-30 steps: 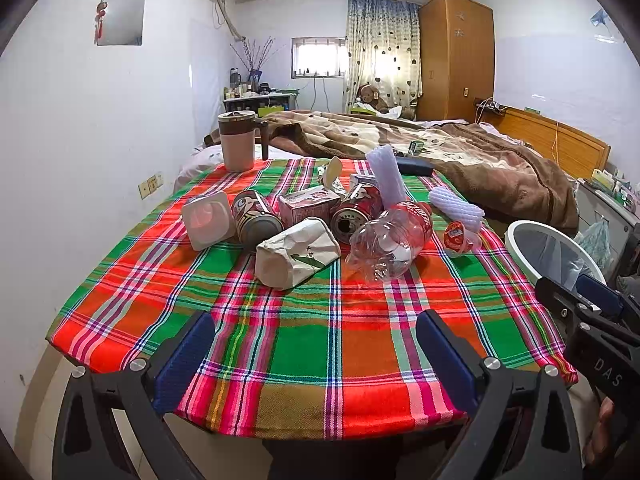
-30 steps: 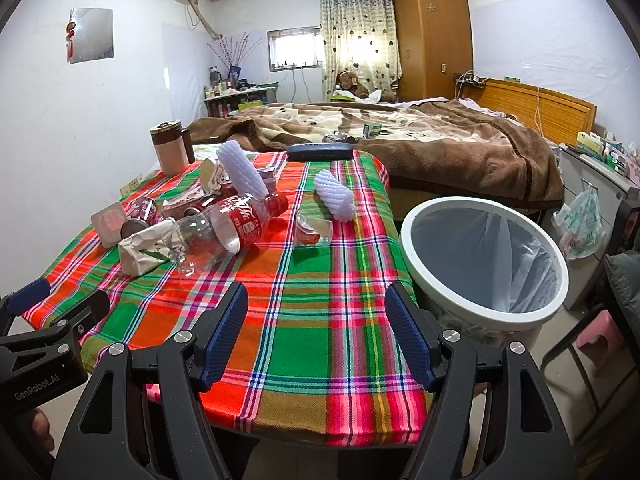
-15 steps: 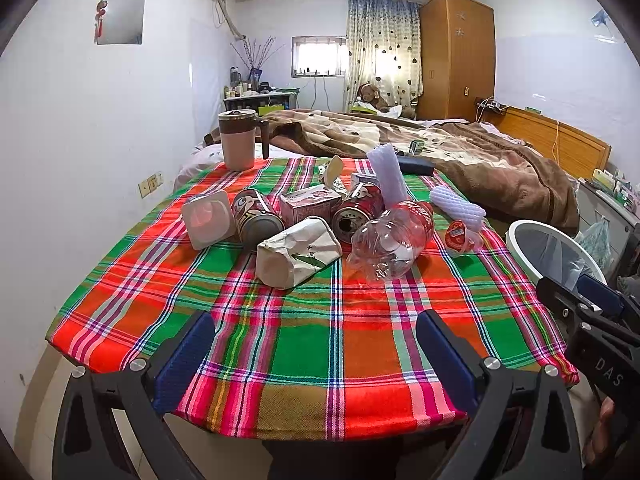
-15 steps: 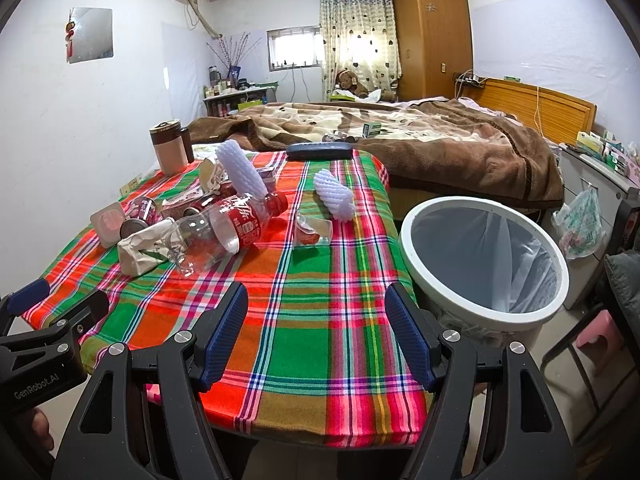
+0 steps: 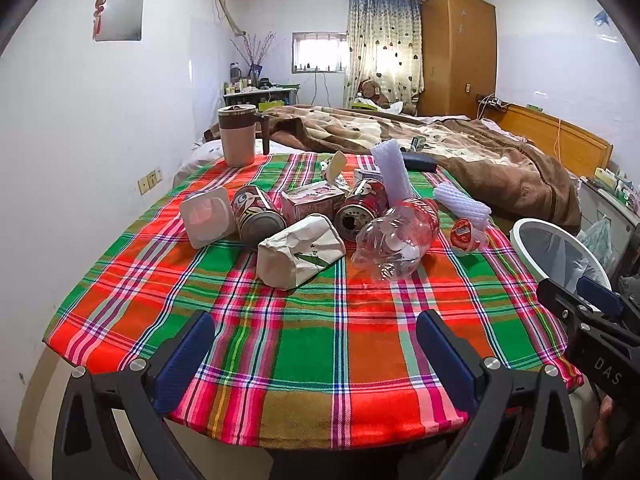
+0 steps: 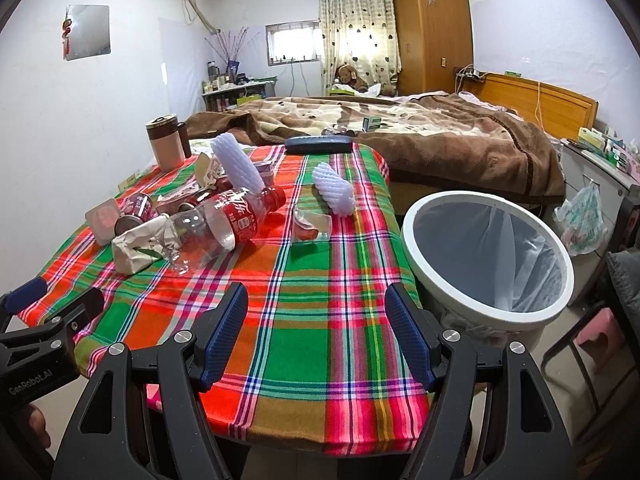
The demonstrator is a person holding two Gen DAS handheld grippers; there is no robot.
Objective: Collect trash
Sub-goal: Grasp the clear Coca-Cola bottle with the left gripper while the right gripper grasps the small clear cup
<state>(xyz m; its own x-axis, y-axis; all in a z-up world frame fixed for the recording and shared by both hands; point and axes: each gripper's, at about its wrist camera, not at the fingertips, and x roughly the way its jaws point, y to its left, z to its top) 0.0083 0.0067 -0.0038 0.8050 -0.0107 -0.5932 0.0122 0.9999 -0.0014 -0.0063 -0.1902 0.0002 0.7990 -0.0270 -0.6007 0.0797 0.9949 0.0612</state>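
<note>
Nothing had moved in the last second: the left gripper [image 5: 316, 344] and right gripper [image 6: 316, 336] both waited with jaws wide apart. The crushed clear plastic bottle [image 5: 396, 236] and cans lay left of the white round bin [image 6: 486, 256], none collected yet

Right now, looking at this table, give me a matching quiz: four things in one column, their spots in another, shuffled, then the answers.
Things:
1. clear plastic bottle
2. lidded mug
3. trash bin
4. black case

Places:
A. on the floor by the table's right side
B. lying on its side among the litter
C. upright at the far left corner of the tablecloth
D. flat at the table's far edge, near the bed

Pairs: 1-B, 2-C, 3-A, 4-D
</note>
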